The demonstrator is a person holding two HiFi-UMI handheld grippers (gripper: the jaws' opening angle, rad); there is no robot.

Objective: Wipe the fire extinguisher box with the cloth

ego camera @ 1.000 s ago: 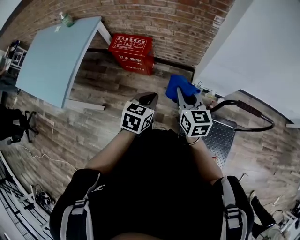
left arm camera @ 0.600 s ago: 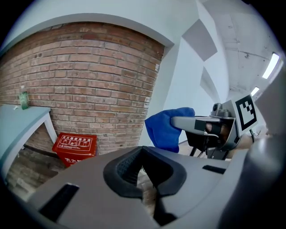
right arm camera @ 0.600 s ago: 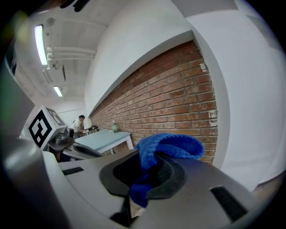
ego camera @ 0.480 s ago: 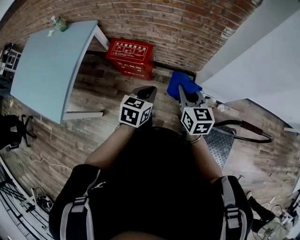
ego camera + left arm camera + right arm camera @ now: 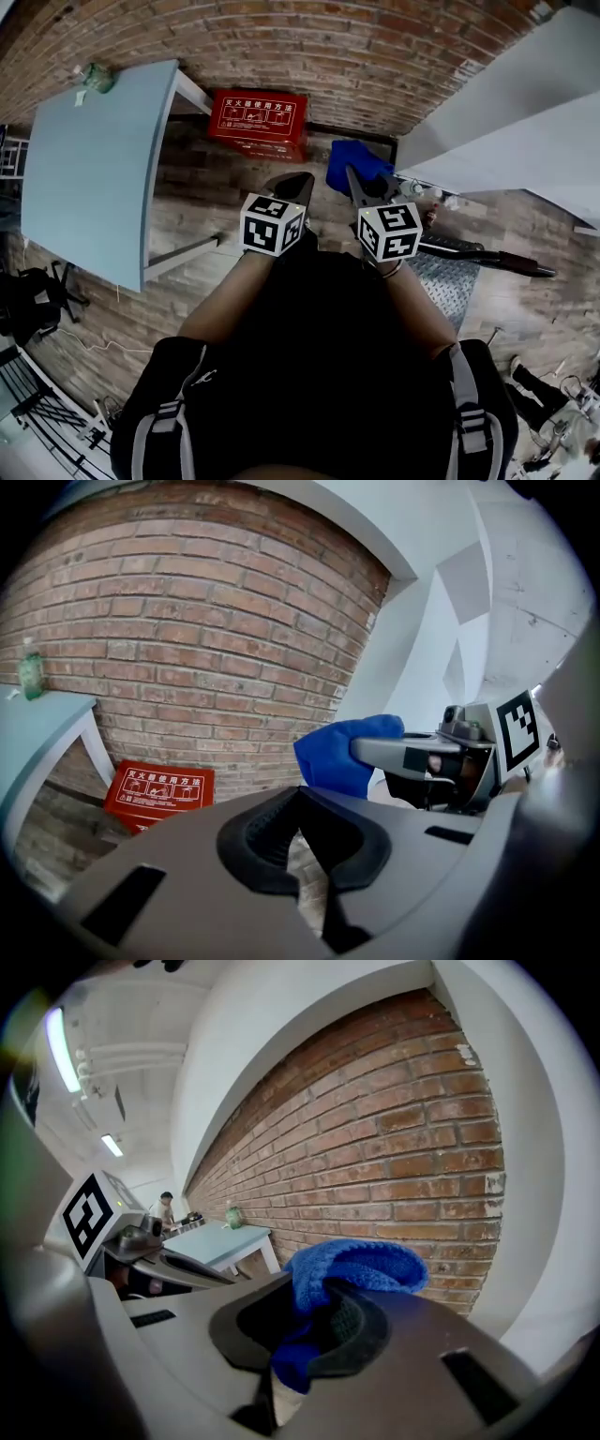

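The right tongs (image 5: 309, 1335) are clenched on a blue cloth (image 5: 356, 1265), which bunches up above the pads. The left tongs (image 5: 302, 841) are pressed together with nothing between them. Both are held out in front of the person, well apart from the red fire extinguisher box (image 5: 258, 117). The box sits on the floor against the brick wall (image 5: 309, 47), just beside the pale blue bench (image 5: 84, 169).
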